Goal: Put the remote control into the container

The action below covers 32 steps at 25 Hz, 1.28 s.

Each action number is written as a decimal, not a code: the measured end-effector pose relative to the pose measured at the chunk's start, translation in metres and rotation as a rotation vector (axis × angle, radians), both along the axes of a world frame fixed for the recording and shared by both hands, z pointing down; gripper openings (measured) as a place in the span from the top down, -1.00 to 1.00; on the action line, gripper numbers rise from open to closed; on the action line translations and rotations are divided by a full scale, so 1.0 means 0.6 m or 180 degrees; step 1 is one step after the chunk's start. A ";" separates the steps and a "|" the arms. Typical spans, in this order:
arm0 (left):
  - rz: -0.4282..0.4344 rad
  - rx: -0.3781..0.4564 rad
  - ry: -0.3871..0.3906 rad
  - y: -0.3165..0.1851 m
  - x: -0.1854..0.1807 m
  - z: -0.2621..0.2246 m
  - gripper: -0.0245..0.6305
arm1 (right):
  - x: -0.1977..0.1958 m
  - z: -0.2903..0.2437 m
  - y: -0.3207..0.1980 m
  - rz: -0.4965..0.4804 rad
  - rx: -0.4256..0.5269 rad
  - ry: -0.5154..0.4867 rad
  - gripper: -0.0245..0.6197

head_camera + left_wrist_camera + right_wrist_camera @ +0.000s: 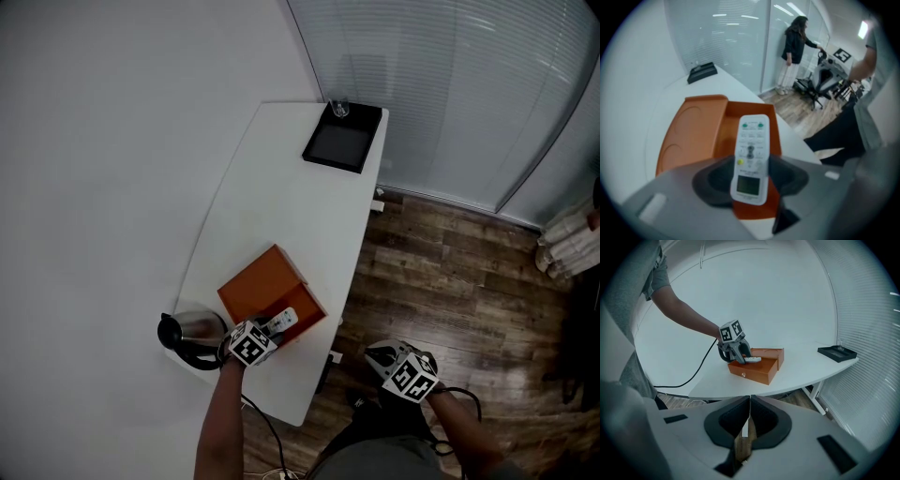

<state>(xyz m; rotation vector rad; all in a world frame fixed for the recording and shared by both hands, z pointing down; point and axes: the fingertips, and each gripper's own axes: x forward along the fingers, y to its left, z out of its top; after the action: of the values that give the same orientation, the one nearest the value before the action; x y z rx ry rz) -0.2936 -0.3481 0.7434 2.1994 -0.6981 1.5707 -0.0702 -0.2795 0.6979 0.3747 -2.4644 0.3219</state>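
Clamping white plastic remote [751,154] in L gripper [750,176] over orange wooden box [693,133], white table's [281,187] near edge; drop pending; R gripper [749,423] closed, empty.

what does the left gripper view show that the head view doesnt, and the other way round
Only the left gripper view: the buttons and small screen on the white remote control, the left gripper with its jaws pressing on the remote's sides, and a person in dark clothes in the background. Only the head view: the silver kettle with a black handle, and the right gripper, off to the side of the table. Both: the orange box, the white table and the flat black tray at its far end.
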 end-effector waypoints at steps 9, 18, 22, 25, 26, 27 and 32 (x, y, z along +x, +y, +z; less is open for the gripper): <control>0.0089 -0.0116 -0.0139 -0.009 0.003 0.037 0.25 | -0.001 0.006 -0.020 0.0184 -0.0128 -0.0204 0.87; 0.0140 -0.0144 -0.0141 -0.010 0.018 0.048 0.25 | -0.137 0.014 -0.105 -0.0098 -0.0088 -0.0327 0.87; 0.0164 -0.0158 -0.0161 -0.014 0.014 0.050 0.25 | -0.169 0.015 -0.117 -0.0156 -0.0103 -0.0358 0.87; 0.0173 -0.0160 -0.0179 -0.017 0.010 0.054 0.25 | -0.180 0.019 -0.121 -0.0151 -0.0120 -0.0370 0.87; 0.0173 -0.0159 -0.0181 -0.017 0.010 0.055 0.25 | -0.183 0.021 -0.121 -0.0158 -0.0128 -0.0370 0.87; 0.0175 -0.0160 -0.0183 -0.017 0.010 0.056 0.25 | -0.186 0.022 -0.120 -0.0172 -0.0133 -0.0369 0.87; 0.0210 -0.0168 -0.0241 -0.013 0.016 0.066 0.25 | -0.192 0.023 -0.119 -0.0182 -0.0154 -0.0385 0.87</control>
<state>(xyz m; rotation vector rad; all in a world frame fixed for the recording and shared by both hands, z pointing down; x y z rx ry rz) -0.2843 -0.3561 0.7829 2.1551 -0.6040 1.6930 -0.1855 -0.3507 0.7120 0.2710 -2.5749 0.3897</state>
